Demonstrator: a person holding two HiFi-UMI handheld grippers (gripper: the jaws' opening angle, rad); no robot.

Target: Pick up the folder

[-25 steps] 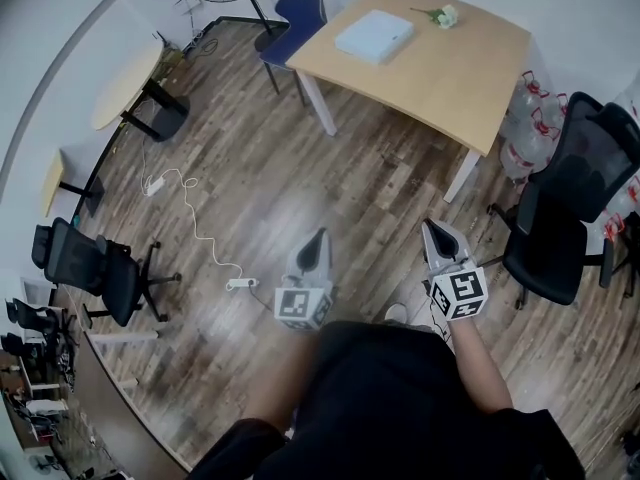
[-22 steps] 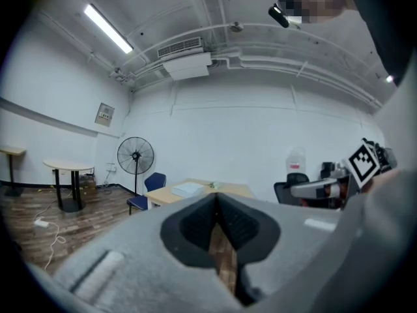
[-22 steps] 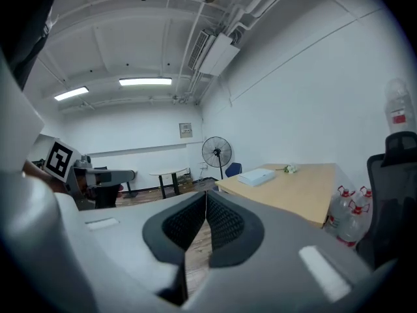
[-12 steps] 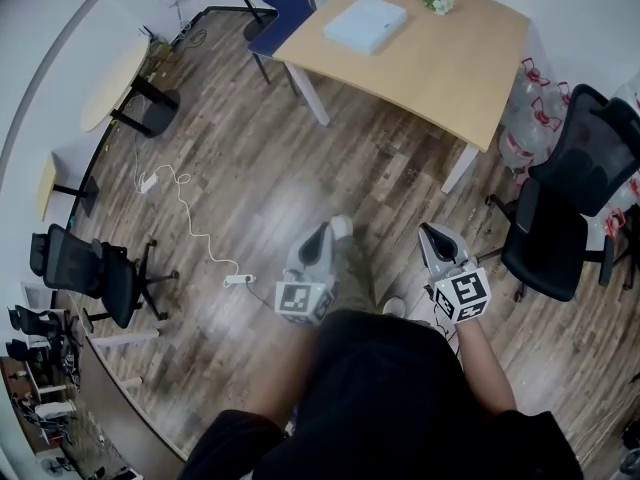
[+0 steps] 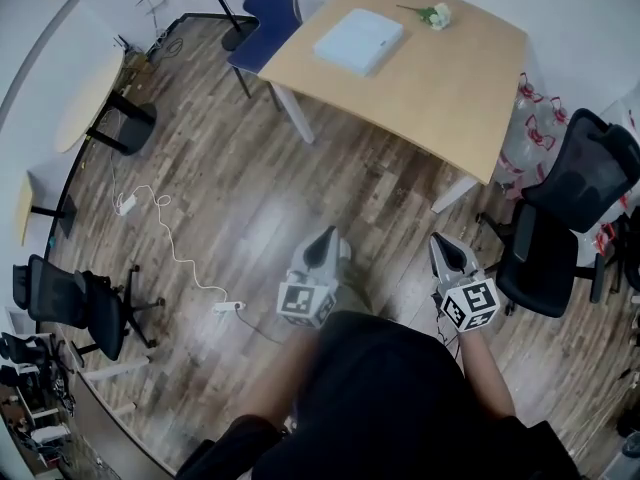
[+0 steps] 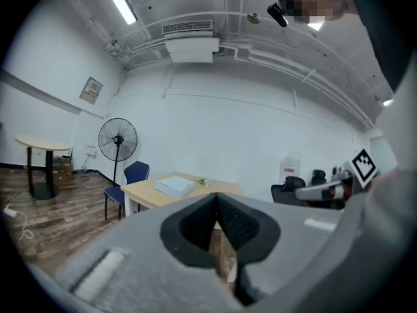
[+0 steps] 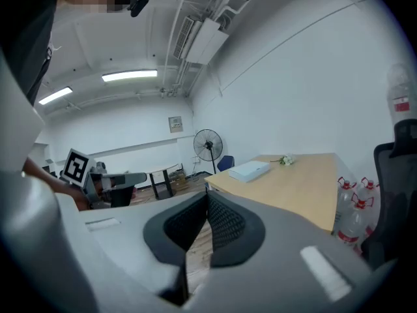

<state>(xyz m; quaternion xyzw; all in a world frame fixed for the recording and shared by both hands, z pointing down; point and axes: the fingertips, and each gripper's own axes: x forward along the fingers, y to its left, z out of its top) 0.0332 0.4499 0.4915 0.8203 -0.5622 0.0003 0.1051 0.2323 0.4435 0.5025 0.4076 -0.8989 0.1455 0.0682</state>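
Wood-plank floor [image 5: 250, 188] fills most of the head view, and a pale wooden table [image 5: 440, 98] stands at its far side, well apart from the person. A black office chair [image 5: 560, 218] sits near the table's right corner, and a blue chair [image 5: 268, 13] is pushed up against its far left end. The folder [image 5: 358, 40], a flat pale-blue rectangle, lies on the far left part of the tabletop, near the blue chair. The left gripper [image 5: 325, 236] and the right gripper [image 5: 438, 240] are held low in front of the body, over bare floor, both pointing toward the table. Each has its jaws pressed together with nothing between them. A small flower sprig [image 5: 435, 14] lies on the table just beyond the folder.

The step in hand looks like the approach, so the grasp is all still to do. It would pay to head for the table's left side, where the folder comes within reach without leaning over the whole top, and to stay clear of the office chair. The jaws should be spread before arrival. Since the folder lies flat, a jaw will probably need to slip under one edge. Drawing it toward the table's rim until it overhangs should make that easier, with the other gripper steadying it and the flower left alone.
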